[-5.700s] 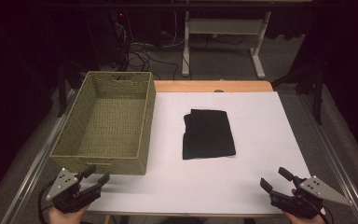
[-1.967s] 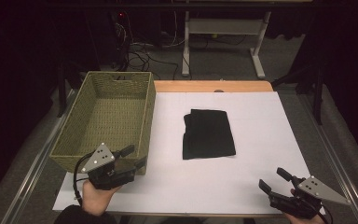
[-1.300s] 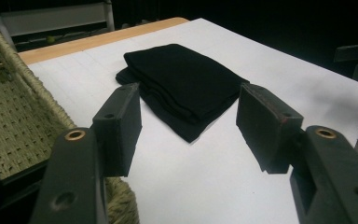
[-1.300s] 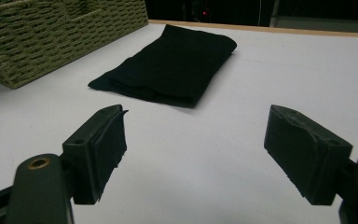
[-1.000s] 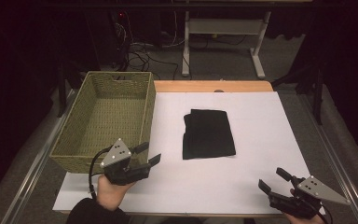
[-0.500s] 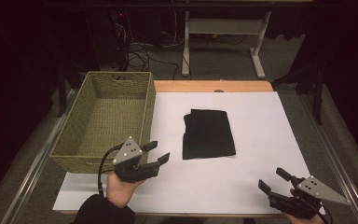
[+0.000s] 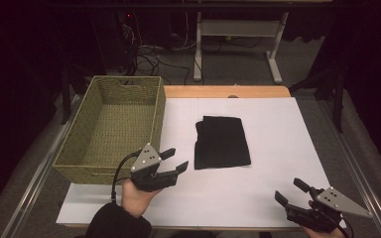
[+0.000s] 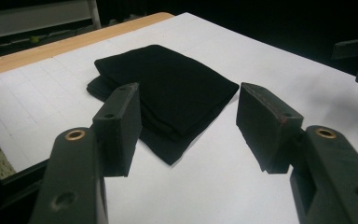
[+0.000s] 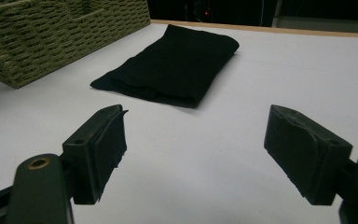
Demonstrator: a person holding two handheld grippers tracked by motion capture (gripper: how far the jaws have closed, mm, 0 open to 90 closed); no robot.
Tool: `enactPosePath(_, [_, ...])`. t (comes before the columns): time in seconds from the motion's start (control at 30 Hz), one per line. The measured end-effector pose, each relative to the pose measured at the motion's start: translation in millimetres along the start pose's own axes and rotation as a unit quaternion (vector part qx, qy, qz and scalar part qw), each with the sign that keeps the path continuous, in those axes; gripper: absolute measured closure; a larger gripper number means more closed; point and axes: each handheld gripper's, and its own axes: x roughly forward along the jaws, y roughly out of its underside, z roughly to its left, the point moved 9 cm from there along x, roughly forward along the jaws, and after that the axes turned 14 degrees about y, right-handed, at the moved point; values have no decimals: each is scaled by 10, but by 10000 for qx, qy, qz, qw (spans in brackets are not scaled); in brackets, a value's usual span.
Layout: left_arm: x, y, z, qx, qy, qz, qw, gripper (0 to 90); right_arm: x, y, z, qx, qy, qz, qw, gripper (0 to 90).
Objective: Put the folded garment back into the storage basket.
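From the high view I start at the left: the woven basket sits at about nine o'clock on the counter, open and with nothing inside that I can see. Just off its near right corner I have the left tongs, spread wide, holding nothing, tips aimed toward two o'clock.

The folded black cloth is what I am reaching for. It lies flat near the middle of the counter, long axis running from six to twelve o'clock, its left edge near the basket wall but apart from it. From the left tongs it sits at roughly two o'clock, close by, its near left corner the nearest part. In the left gripper view the folded black cloth lies dead ahead between the two spread jaws, that corner pointing back at me, the stacked fold edges visible along its left side.

Farther right, the right tongs hover at the near right edge of the counter, also spread and empty. From there the cloth is off at eleven o'clock and well apart; in the right gripper view the folded black cloth sits far up the frame with the basket beyond it.

My judgement: the left hand is much nearer, so the pick falls to it, straight ahead onto that near corner
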Motion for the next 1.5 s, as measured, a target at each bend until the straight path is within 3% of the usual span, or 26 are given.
enactPosePath(0.9, [337, -80, 45, -48, 2, 124, 9999, 380, 1, 1, 14, -25, -36, 7, 10000, 212])
enactPosePath(1.5, [621, -115, 189, -157, -110, 448, 9988, 379, 1, -1, 21, -54, -55, 1, 10000, 212])
